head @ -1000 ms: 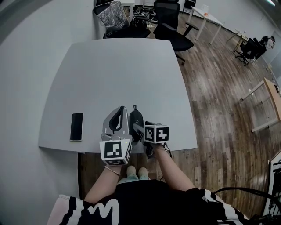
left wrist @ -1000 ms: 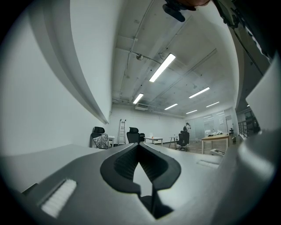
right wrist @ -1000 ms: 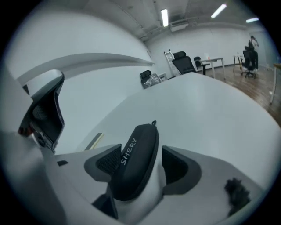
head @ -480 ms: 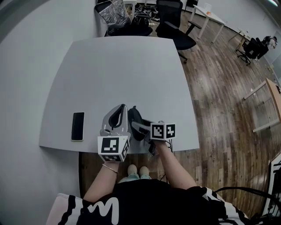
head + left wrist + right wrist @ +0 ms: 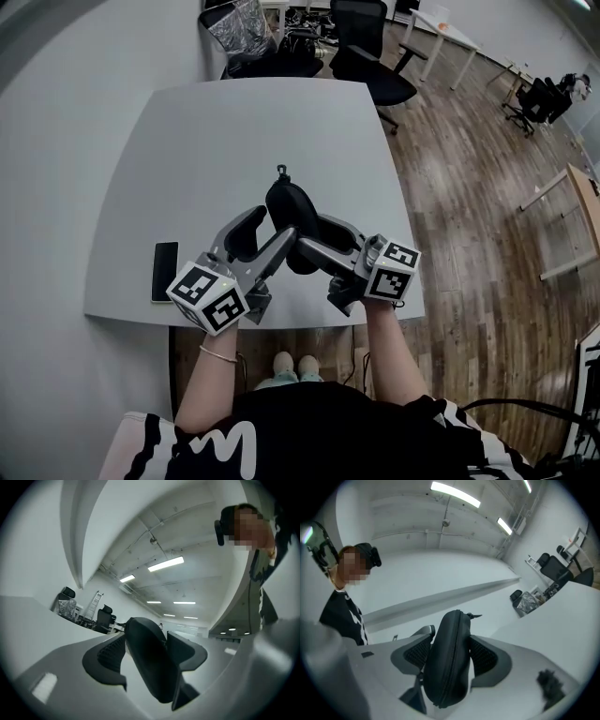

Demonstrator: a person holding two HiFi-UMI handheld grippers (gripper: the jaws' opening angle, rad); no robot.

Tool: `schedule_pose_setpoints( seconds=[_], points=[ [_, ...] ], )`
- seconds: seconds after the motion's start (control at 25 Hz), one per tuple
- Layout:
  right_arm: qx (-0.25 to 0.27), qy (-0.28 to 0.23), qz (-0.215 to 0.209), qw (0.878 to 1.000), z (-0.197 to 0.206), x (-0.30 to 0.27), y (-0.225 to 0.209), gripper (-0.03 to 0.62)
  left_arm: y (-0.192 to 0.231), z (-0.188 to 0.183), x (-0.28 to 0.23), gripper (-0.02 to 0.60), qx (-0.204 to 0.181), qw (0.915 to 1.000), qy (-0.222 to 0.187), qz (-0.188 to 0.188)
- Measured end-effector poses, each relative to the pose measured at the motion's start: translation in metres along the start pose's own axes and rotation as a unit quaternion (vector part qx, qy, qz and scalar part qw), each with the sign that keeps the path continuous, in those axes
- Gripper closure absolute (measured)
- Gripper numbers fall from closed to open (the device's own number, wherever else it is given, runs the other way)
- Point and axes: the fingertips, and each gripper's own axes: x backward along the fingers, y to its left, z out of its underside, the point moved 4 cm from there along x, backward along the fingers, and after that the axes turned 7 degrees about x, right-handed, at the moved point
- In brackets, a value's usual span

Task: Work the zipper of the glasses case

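Starting at the front left corner of the desk (image 5: 234, 131), a dark phone (image 5: 164, 271) is seen lying flat close to the front edge, well apart from both grippers. Bare desk top is found behind the phone and across the whole far half, up to the far edge. All handling is confined to the front edge, right of centre, and the right edge is near the right gripper.

The desk top is a plain pale grey with rounded corners. Wood floor (image 5: 469, 187) is shown past the right edge. A black office chair (image 5: 370, 56) and a bin with a crinkled liner (image 5: 239, 28) are placed beyond the far edge. Further desks are visible at the far right of the room.

The left gripper (image 5: 149, 653) is shown with its jaws opening. The glasses case (image 5: 291, 206) stands between them, and a gap is visible between the left pad and the case.

The case is black and oval. Its long axis is directed from the front edge toward the far edge, and its zipper pull (image 5: 279, 172) is at the far end. The zipper seam (image 5: 449, 667) is turned toward the right gripper's camera.

The right gripper (image 5: 451, 658) is closed on the near part of the case, with both ribbed pads pressed against its sides.
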Motion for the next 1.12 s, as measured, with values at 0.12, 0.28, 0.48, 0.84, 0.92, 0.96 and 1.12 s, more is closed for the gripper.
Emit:
schedule_pose_setpoints(
  seconds=[0.12,0.28,0.48,0.84,0.92,0.96,1.12],
  points=[
    [-0.001,-0.037,-0.049,0.998,-0.007,0.001,0.008,0.316,-0.007,-0.014,-0.004,0.298,0.038,0.9979,0.004,0.051],
    [-0.006,-0.062,-0.107,0.992,-0.007,0.006,0.017,0.316,-0.015,-0.011,-0.011,0.278,0.064,0.9926,0.034,0.098],
    [0.018,-0.011,-0.124,0.992,0.005,-0.010,0.028,0.316,-0.025,-0.007,-0.018,0.301,0.060,0.9877,0.057,0.133],
    [0.227,0.093,0.079,0.966,-0.049,0.005,0.027,0.316,-0.010,-0.011,-0.001,0.312,-0.124,0.9918,0.010,-0.031],
    [0.272,0.110,0.108,0.950,-0.076,-0.016,0.044,0.322,-0.010,-0.005,-0.005,0.311,-0.167,0.9843,0.025,-0.050],
    [0.299,0.128,0.119,0.938,-0.085,-0.028,0.054,0.332,-0.011,-0.003,-0.007,0.311,-0.185,0.9803,0.033,-0.060],
    [0.413,0.215,0.148,0.873,-0.086,-0.063,0.078,0.520,-0.013,0.005,-0.012,0.311,-0.262,0.9595,0.044,-0.092]
  ],
)
